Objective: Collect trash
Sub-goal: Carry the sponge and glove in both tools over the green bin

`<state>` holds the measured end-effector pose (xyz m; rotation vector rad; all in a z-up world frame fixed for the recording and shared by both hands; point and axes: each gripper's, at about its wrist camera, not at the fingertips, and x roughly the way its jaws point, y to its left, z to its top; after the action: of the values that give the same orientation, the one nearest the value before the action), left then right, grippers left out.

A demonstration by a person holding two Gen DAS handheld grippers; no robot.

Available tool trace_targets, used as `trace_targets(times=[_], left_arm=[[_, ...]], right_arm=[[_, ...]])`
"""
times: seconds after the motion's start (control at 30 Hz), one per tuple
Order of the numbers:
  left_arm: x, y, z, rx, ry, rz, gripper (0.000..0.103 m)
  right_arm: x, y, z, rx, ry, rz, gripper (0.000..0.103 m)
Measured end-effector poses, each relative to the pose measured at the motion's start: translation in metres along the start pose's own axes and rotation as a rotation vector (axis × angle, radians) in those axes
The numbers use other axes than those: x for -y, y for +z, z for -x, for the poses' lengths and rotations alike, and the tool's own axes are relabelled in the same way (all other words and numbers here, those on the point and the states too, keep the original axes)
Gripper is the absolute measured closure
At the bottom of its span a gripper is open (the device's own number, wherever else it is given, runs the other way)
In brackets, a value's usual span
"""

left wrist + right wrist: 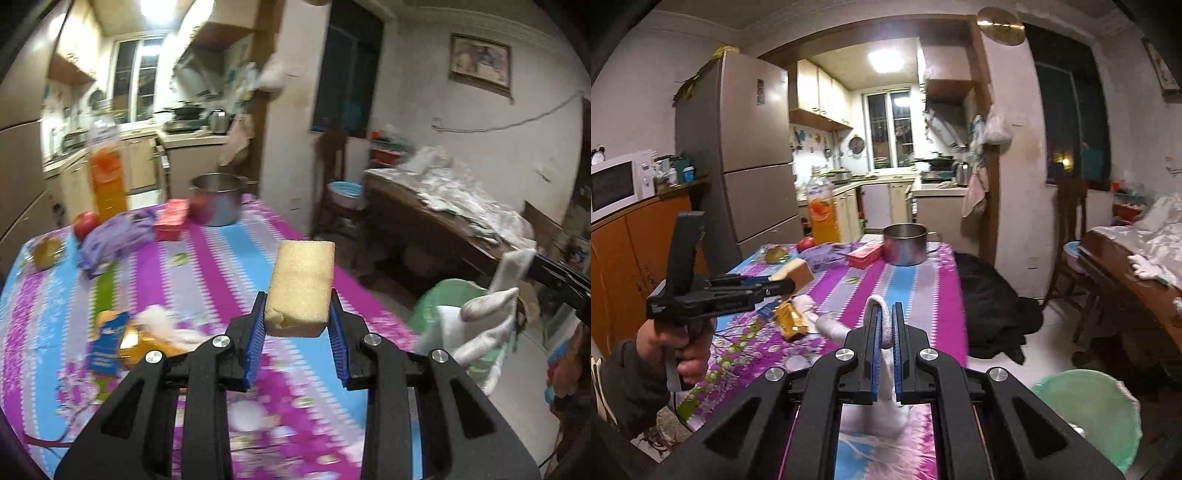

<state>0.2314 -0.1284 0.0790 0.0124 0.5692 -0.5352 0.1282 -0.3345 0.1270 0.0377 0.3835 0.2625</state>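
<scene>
Table (207, 258) with striped floral cloth serves as reference. Green bin (1089, 413) stands on the floor off its right edge. Left gripper (297, 314), above the table, is clamped on a yellow sponge (301, 284). Right gripper (885, 328), above the near right edge, is pinched tight on white tissue (882, 317).
</scene>
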Motion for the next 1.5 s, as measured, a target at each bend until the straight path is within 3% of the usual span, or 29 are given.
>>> trace_targets(times=[0.4, 0.67, 1.0, 1.5], left_arm=[[0.111, 0.016, -0.034, -0.033, -0.163, -0.088, 0.073], [0.177, 0.027, -0.063, -0.063, -0.254, -0.150, 0.073], [0.237, 0.019, -0.118, -0.168, -0.292, -0.209, 0.073], [0.261, -0.003, -0.161, -0.276, -0.278, -0.254, 0.073]], right_arm=[[0.068, 0.007, 0.083, 0.026, -0.187, -0.036, 0.096], [0.133, 0.007, 0.123, -0.006, -0.300, -0.086, 0.096], [0.194, -0.003, 0.109, -0.144, -0.407, -0.094, 0.097], [0.239, -0.046, 0.055, -0.298, -0.415, -0.163, 0.096]])
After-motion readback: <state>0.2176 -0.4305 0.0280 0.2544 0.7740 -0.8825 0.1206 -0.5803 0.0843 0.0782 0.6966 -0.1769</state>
